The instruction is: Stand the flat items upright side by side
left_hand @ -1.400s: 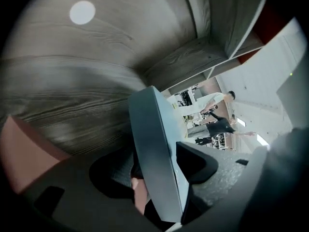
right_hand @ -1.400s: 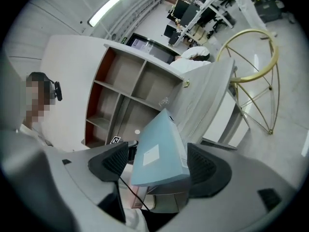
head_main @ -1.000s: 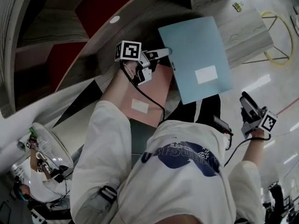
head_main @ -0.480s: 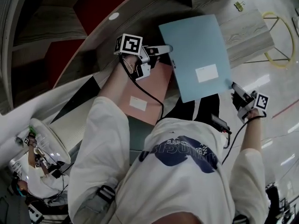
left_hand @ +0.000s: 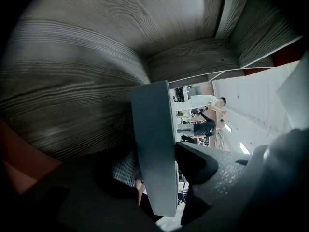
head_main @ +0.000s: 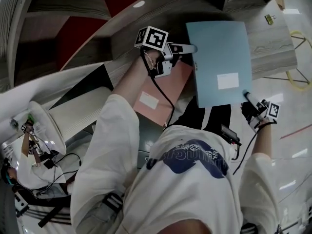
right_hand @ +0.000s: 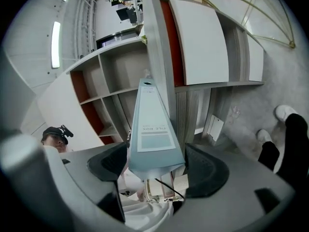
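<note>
A light blue flat file box (head_main: 219,62) with a white label is held up before the wooden shelves. My left gripper (head_main: 192,50) is shut on its left edge. In the left gripper view the box (left_hand: 152,144) stands edge-on between the jaws, which have just been closing on it. My right gripper (head_main: 245,97) is at the box's lower right corner. In the right gripper view that corner (right_hand: 152,129) sits between the open jaws (right_hand: 155,166), with the pads close beside both faces. A pink flat item (head_main: 163,89) lies under my left forearm.
Curved wooden shelving with red back panels (head_main: 78,38) fills the upper left. A low wood-grain unit (head_main: 273,48) stands behind the blue box, with a binder clip (head_main: 269,18) and a yellow wire frame (head_main: 304,57) on the floor beyond. Another person (head_main: 29,145) is at the lower left.
My right gripper has come in from the right, away from the box, to its lower right corner. The left gripper has kept its hold on the left edge.
</note>
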Motion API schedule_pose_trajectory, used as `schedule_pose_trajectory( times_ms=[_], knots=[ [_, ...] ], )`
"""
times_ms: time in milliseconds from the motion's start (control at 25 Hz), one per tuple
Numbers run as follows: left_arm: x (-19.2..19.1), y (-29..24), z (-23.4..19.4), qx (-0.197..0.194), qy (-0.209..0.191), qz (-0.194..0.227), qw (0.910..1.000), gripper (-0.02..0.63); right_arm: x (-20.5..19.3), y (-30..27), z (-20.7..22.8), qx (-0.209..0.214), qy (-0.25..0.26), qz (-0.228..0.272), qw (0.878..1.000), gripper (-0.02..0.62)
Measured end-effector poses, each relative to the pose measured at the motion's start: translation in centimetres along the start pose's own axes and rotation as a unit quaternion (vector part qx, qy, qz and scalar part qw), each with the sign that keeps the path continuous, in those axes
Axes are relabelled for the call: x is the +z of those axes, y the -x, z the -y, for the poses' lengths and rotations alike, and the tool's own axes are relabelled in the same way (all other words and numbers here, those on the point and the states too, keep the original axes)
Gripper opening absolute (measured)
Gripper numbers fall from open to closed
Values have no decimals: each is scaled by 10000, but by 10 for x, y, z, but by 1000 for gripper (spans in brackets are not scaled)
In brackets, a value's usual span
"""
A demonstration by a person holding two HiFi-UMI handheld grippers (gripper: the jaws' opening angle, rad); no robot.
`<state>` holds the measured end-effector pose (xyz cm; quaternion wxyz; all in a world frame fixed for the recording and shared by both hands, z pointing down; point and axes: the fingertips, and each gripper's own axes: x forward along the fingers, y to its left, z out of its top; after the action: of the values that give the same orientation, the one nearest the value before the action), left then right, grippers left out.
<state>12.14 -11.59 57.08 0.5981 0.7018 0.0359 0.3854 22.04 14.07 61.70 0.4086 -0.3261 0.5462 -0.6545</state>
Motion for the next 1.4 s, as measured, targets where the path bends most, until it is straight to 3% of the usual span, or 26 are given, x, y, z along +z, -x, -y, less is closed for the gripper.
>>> schedule_pose_trajectory(
  times_ms=[160, 320, 720, 840, 920, 1080, 1400],
  knots=[
    [-1, -2, 3, -85, 5, 60, 9999, 262, 2, -4, 4, 89, -50, -45, 9999, 365],
    [-1, -2, 5, -120, -20, 90, 9999, 262, 6, -5, -2, 271, 132, -18, 9995, 301],
    [-2, 2, 7, -98, -68, 186, 9998, 256, 8, -4, -12, 172, 419, 27, 9990, 295],
    [-6, 3, 2, 81, -162, 139, 9997, 223, 5, -3, -16, -66, 692, -68, 9976, 291],
    [-10, 0, -7, 333, -207, 73, 9992, 144, 2, 0, -14, -370, 879, -236, 9952, 288],
    [-15, -4, -8, 290, -162, 131, 9994, 144, 5, 7, -12, -508, 880, -186, 9947, 284],
    [-17, 3, -12, 456, -209, 139, 9986, 144, 9, 5, -38, -992, 1518, -99, 9834, 284]
  ],
)
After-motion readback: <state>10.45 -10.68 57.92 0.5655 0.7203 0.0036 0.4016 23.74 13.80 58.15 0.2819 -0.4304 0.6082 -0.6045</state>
